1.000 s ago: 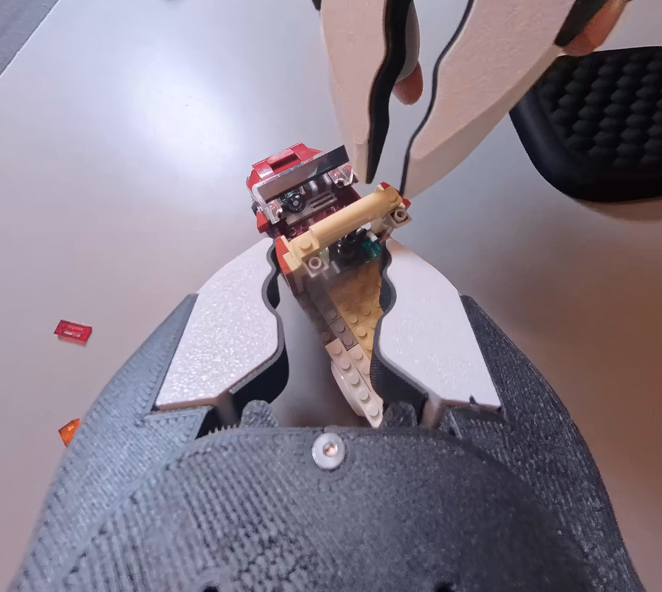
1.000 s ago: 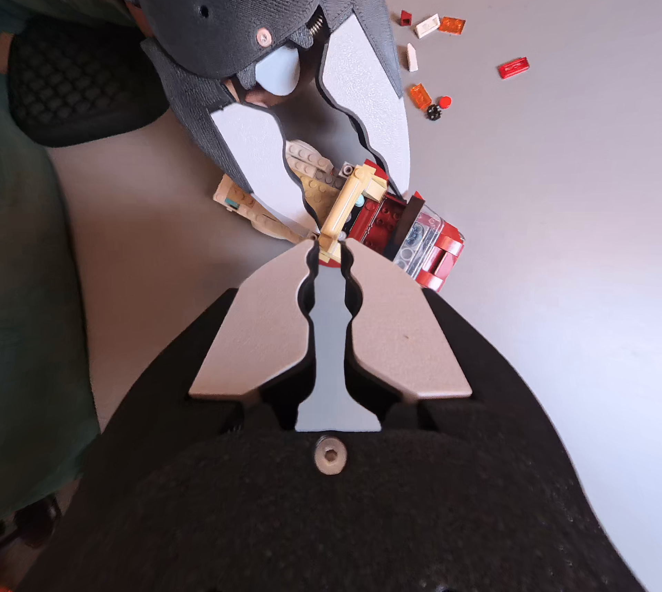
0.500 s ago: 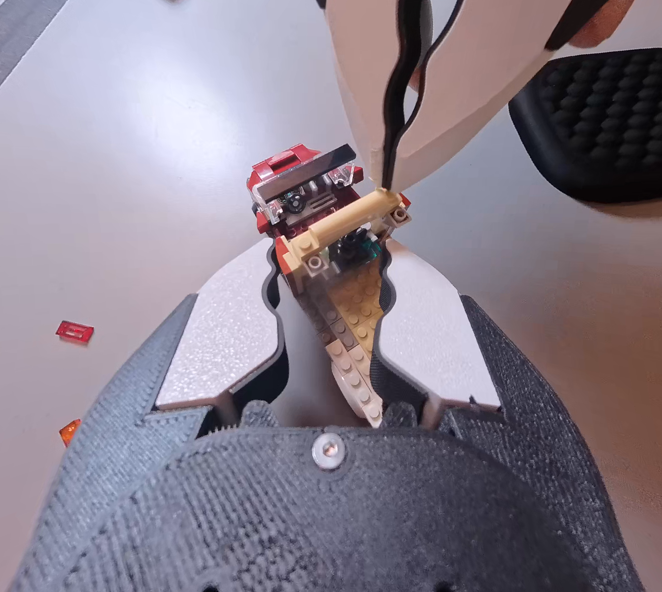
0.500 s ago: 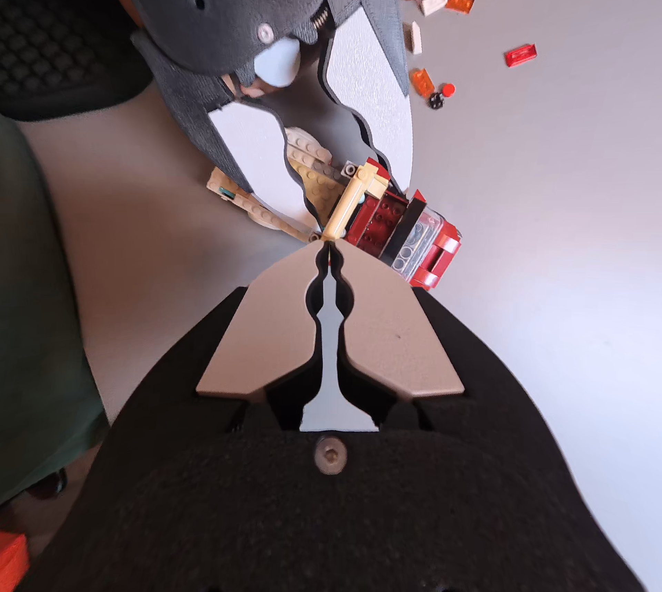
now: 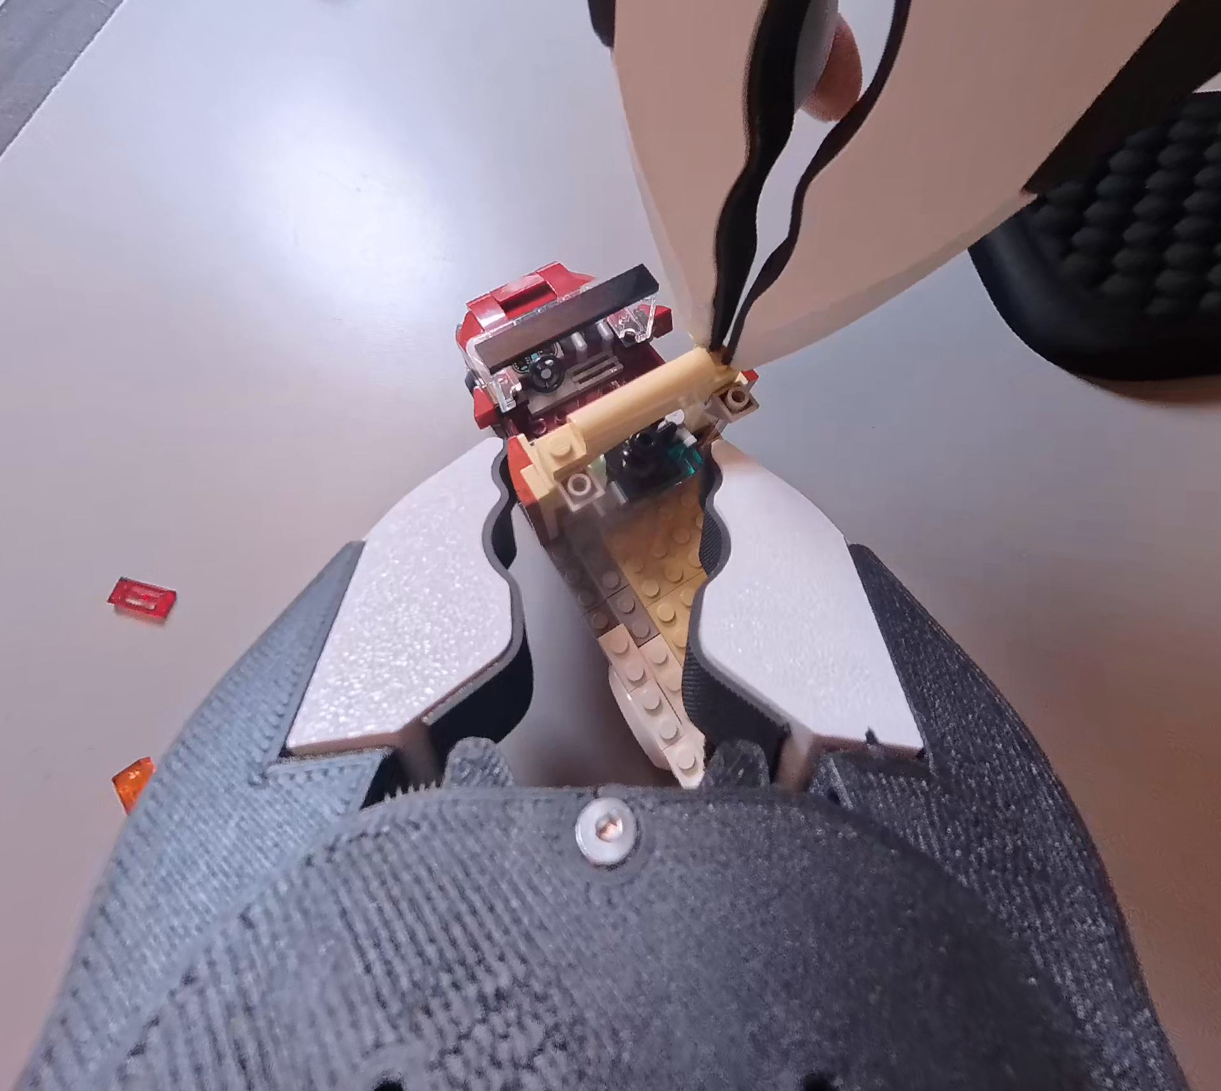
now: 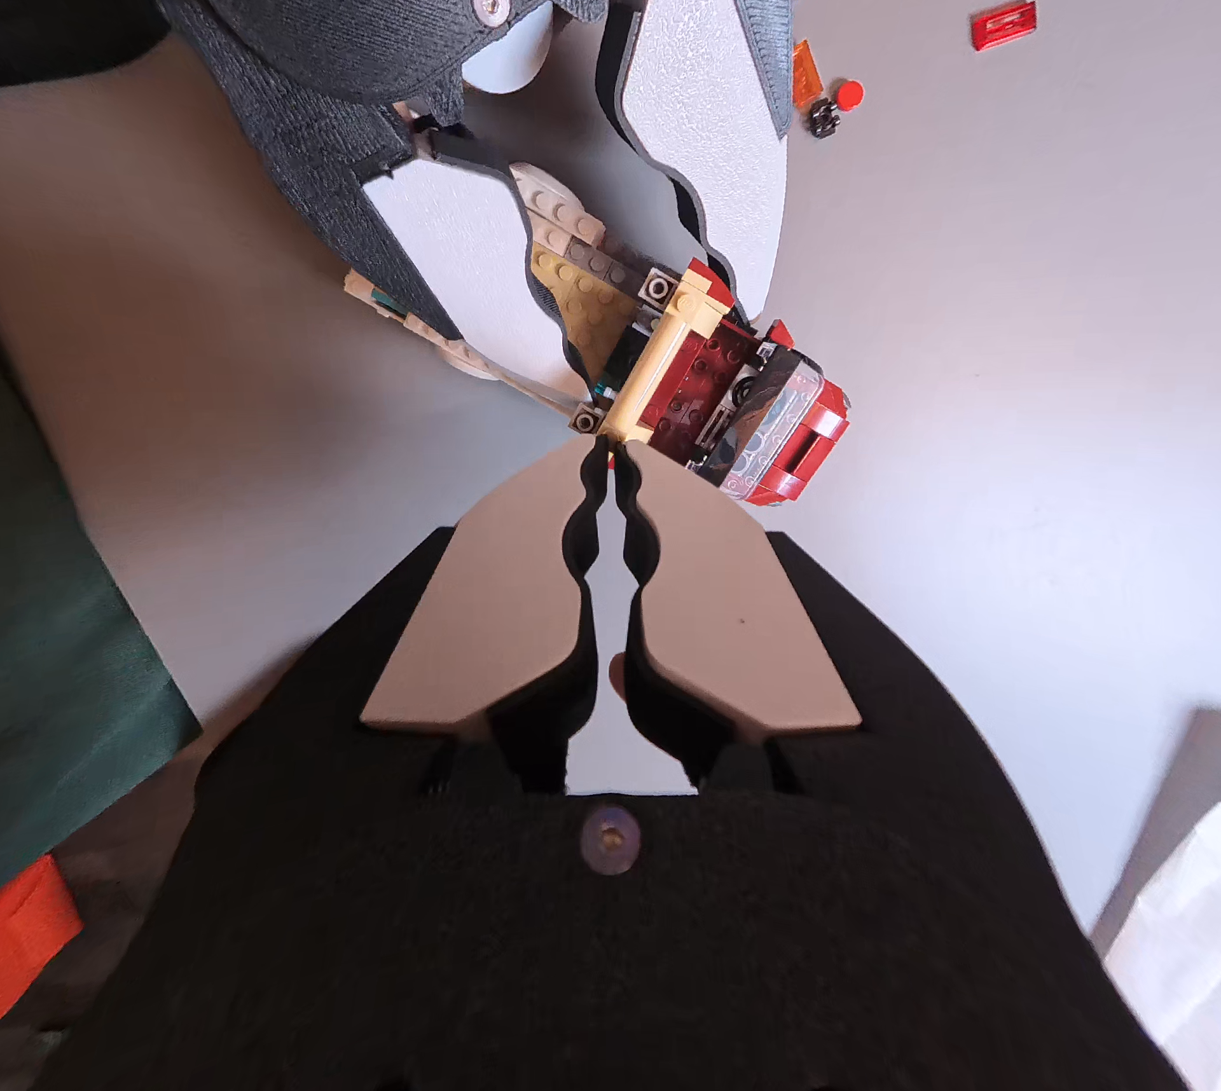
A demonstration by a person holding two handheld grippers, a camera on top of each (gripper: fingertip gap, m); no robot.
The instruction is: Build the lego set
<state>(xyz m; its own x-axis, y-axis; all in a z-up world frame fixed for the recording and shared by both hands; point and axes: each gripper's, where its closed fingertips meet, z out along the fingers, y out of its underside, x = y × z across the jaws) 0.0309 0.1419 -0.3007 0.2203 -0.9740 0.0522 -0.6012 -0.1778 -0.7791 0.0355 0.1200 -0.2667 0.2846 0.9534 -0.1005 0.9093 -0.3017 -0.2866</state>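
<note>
Fingers (image 5: pixel 436 590) astride lego model (image 5: pixel 614 465).

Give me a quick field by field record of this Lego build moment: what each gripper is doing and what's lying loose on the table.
model: partly built red and tan Lego vehicle on the grey table
left gripper: jaws around the vehicle's tan studded rear
right gripper: nearly closed tips at one end of the tan roll bar
loose parts: flat red tile, round red stud, orange pieces

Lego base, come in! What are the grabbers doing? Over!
Left gripper clamps the lego model. Right gripper nearly shut, tips at its tan bar. Nothing blocking.
</note>
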